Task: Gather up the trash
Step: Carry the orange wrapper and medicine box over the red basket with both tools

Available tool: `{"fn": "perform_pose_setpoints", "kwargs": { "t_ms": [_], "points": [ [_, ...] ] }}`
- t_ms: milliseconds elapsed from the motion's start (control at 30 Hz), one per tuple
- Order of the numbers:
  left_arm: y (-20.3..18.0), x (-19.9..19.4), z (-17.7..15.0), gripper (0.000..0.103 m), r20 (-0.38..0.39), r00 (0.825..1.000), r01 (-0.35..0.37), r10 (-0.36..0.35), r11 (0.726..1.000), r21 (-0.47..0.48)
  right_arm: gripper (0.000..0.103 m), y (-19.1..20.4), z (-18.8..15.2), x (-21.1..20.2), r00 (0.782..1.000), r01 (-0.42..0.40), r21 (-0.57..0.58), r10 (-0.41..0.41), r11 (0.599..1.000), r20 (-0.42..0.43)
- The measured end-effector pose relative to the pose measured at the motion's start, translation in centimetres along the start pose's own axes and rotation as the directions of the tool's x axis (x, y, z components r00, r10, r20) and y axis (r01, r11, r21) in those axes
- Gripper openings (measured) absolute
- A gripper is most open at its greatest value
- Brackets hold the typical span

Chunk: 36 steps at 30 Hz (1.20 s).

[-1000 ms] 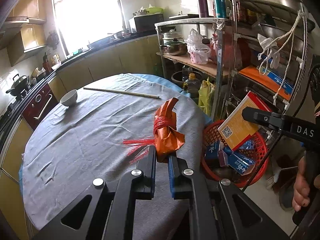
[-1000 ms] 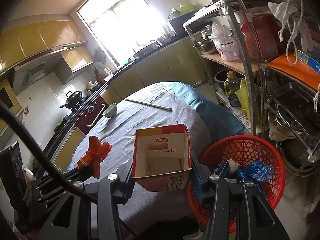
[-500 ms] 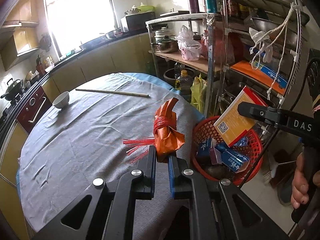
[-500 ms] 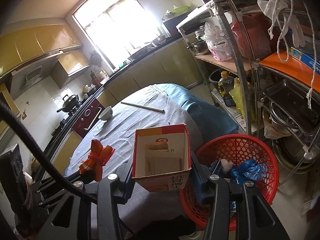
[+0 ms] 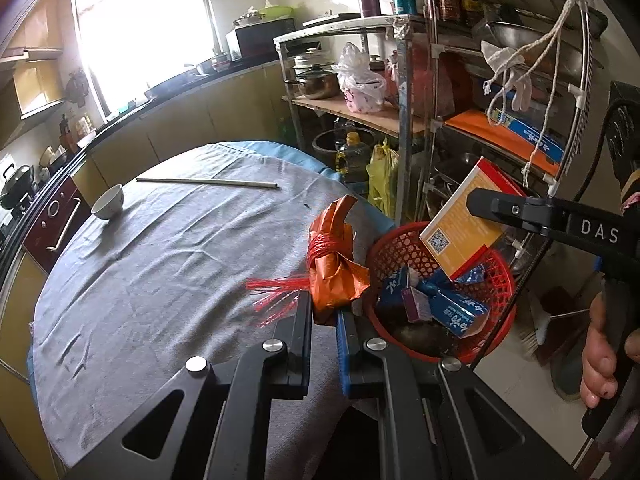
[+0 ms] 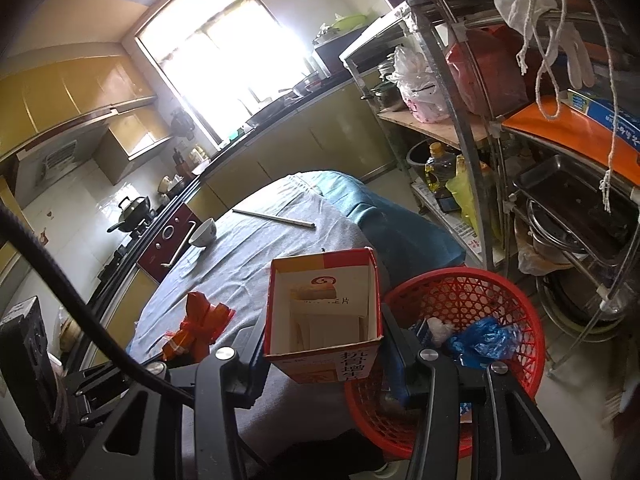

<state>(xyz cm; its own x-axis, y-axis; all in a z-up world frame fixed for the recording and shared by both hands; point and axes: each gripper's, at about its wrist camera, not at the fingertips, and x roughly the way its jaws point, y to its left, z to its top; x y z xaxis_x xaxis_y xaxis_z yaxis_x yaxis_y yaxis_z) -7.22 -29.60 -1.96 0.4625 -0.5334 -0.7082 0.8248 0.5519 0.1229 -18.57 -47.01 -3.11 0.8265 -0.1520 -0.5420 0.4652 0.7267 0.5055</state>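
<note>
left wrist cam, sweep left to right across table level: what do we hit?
White bowl → chopsticks → orange wrapper pinched in the left gripper → red basket → open carton held over it by the right gripper.

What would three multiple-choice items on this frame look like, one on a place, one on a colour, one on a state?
1. Where is the bowl?
A. on the table
B. in the basket
C. on the floor

2. What colour is the basket?
A. blue
B. red
C. white

3. What is the right gripper doing?
A. hanging open, holding nothing
B. gripping the open box
C. gripping chopsticks

Answers:
1 A, it sits on the grey cloth near the table's far edge.
2 B, its mesh wall is red in both views.
3 B, its fingers press the box's sides beside the basket.
</note>
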Motion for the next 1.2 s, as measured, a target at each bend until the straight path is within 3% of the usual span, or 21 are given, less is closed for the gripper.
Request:
{"fn": "perform_pose_setpoints", "kwargs": {
  "t_ms": [1200],
  "points": [
    [-3.6,1.9,-0.3,0.012,-0.066,0.995,0.079,-0.074,0.994,0.076,0.051,-4.4,-0.3,-1.0,0.998,0.069,0.080,-0.069,0.994,-0.007]
  ]
}}
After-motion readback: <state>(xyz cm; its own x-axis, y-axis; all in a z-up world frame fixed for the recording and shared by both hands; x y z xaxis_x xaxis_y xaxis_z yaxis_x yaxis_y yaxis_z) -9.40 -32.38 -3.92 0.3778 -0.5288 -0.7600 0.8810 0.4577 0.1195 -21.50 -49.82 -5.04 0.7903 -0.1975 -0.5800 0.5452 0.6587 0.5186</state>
